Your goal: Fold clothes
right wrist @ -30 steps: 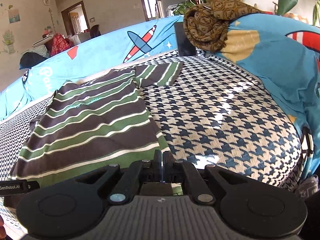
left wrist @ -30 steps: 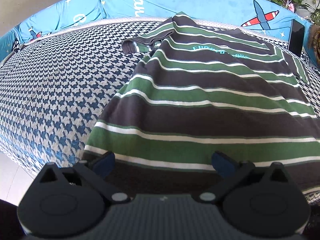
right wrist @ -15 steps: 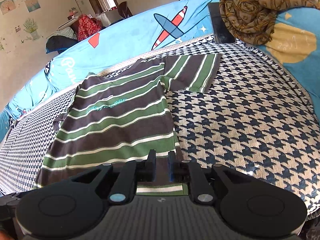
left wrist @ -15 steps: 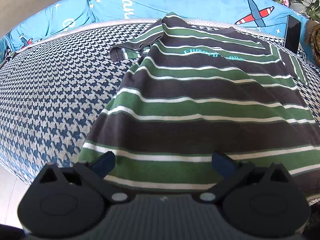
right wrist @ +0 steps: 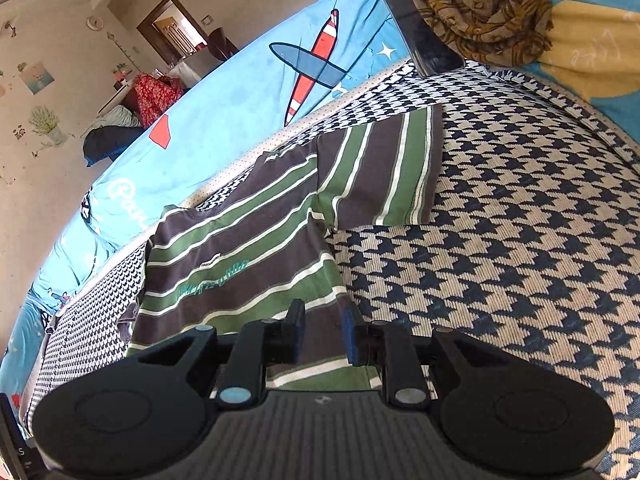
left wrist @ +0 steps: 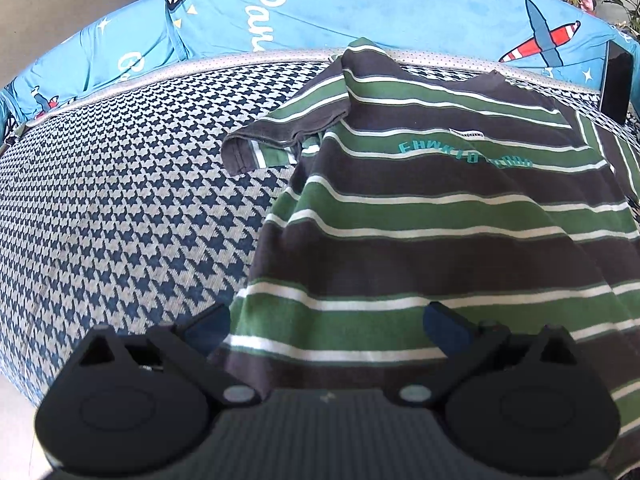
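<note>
Houndstooth sofa (left wrist: 120, 208): striped shirt (left wrist: 440, 220) flat, collar twd backrest; L fingers (left wrist: 208, 328) wide, R fingers (right wrist: 298, 332) opening, nothing gripped.

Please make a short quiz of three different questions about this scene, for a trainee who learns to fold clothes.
1. True or false: the striped shirt lies spread out on the checked sofa seat.
2. What leans on the blue backrest beside the brown scarf? A) black phone B) book C) cup
3. Fill in: the right gripper has its pads ____ the shirt's hem.

Key: 1 true. 2 A. 3 over; the jaws are opening, nothing pinched.
</note>
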The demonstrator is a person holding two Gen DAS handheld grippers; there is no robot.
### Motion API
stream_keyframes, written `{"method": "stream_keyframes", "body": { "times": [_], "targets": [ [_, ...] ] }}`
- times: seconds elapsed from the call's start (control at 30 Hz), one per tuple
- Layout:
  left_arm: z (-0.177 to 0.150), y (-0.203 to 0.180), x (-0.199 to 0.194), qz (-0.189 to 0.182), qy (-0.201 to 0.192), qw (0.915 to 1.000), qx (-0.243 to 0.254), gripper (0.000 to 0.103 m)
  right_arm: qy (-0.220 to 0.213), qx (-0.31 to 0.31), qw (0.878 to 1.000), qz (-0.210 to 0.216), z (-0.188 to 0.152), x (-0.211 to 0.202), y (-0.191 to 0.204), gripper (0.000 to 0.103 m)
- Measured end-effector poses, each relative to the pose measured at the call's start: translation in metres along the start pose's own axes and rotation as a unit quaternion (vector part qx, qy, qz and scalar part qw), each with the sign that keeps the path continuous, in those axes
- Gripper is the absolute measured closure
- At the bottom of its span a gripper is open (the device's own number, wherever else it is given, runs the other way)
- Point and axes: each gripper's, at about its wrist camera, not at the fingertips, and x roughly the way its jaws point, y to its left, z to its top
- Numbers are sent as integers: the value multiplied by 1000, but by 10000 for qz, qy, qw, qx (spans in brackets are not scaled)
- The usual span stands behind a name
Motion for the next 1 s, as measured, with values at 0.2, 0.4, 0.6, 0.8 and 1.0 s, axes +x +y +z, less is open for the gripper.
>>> {"method": "stream_keyframes", "body": {
  "times": [0.2, 0.4, 0.6, 0.8, 1.0],
  "targets": [
    [16, -3, 13, 52, 9, 9998, 189, 0, -35, 229, 9997, -30, 10, 22, 0, 77],
    [27, -2, 23, -39, 51, 9997, 223, 0, -116, 385, 9992, -36, 20, 37, -1, 75],
    [35, 0, 28, -108, 51, 9996, 267, 0, -82, 549, 9984, -75, 26, 55, -5, 73],
    [45, 9, 33, -98, 46, 9998, 178, 0, -58, 565, 9982, -182, 31, 71, -6, 72],
    [57, 23, 43, 29, 103, 9999, -17, 0, -163, 607, 9979, -163, 34, 85, -3, 72]
  ]
}}
